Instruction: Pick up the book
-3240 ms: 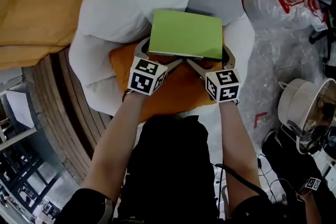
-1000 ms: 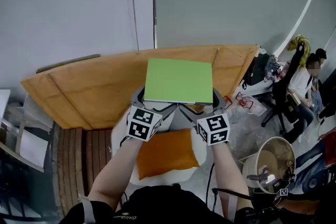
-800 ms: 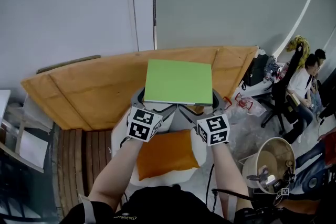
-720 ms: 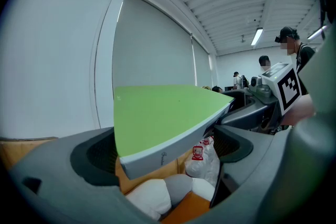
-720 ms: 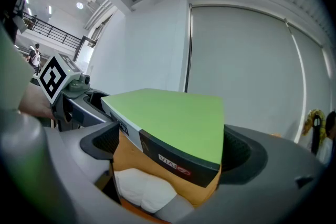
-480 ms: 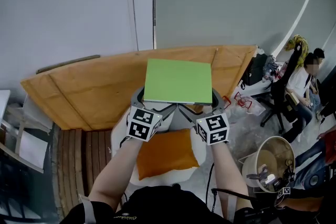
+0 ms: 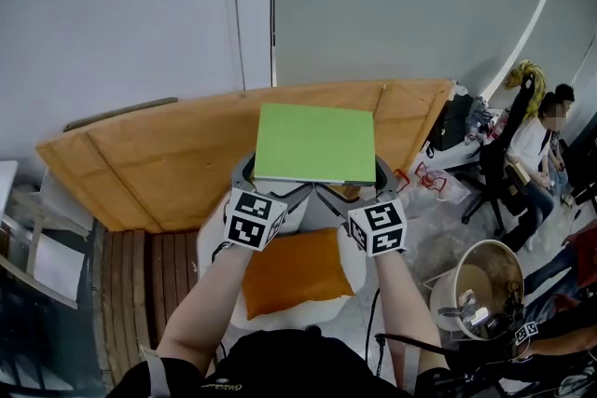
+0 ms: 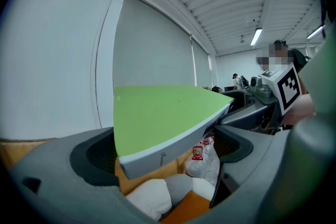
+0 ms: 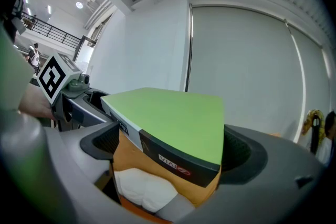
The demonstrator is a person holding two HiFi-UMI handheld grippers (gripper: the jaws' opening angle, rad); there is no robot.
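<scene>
Hanging high above wooden board, white cushion and orange pillow: green book, flat, clear of all three.

Left claw and right claw: jaws set wide, each gripping one near corner of book.

Risk, as judged: hold sits at near edge only, far edge unsupported. Forward tilt, or either claw slackening, lets book slide out and drop onto cushion or board.
</scene>
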